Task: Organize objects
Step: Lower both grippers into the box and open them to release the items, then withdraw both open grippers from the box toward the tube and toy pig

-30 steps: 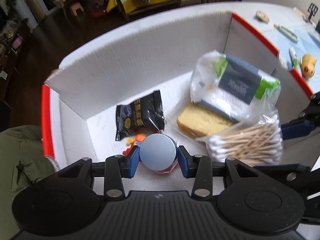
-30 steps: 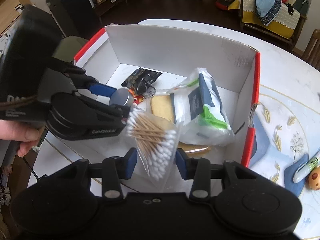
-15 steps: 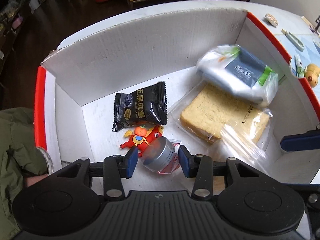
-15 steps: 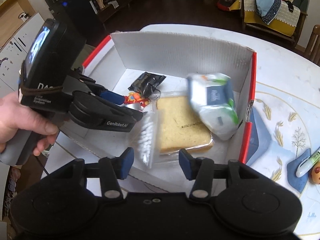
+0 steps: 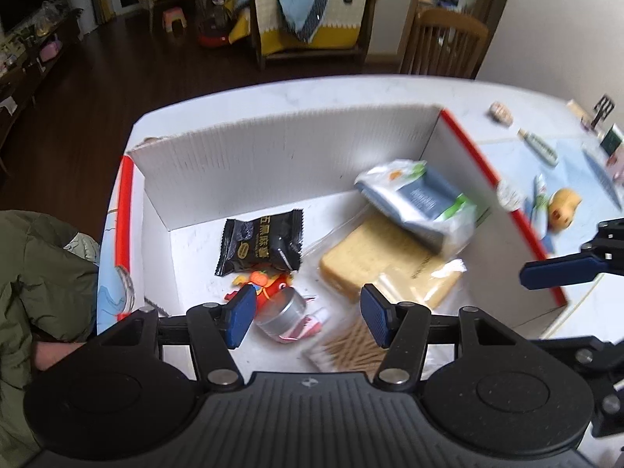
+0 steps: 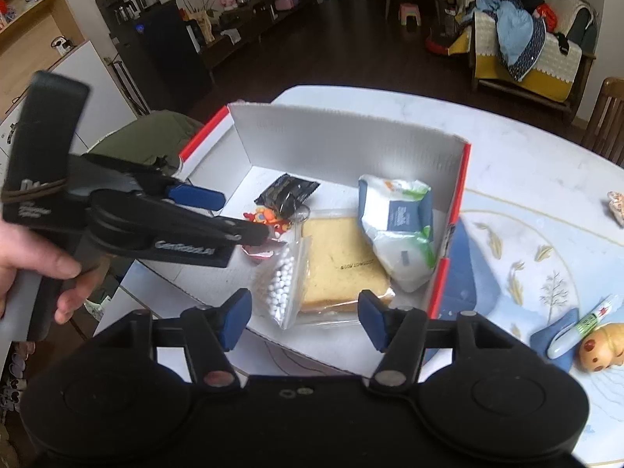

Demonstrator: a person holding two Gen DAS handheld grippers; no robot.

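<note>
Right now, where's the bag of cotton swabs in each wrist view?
Left wrist: the swab bag lies at bottom centre on the box floor, partly behind the right finger of the left gripper.
Right wrist: swab bag sits lower centre, just left of the bread.
Shared landmark: the black snack packet by the box's back wall.

Parted tongs (image 5: 308, 314) above silver tin (image 5: 281, 313)

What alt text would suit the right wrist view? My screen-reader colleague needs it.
Open right gripper above a white cardboard box holding a bag of cotton swabs, bagged bread slice, wipes pack, black snack packet and red toy. At left, a hand holds the left gripper, also open.
</note>
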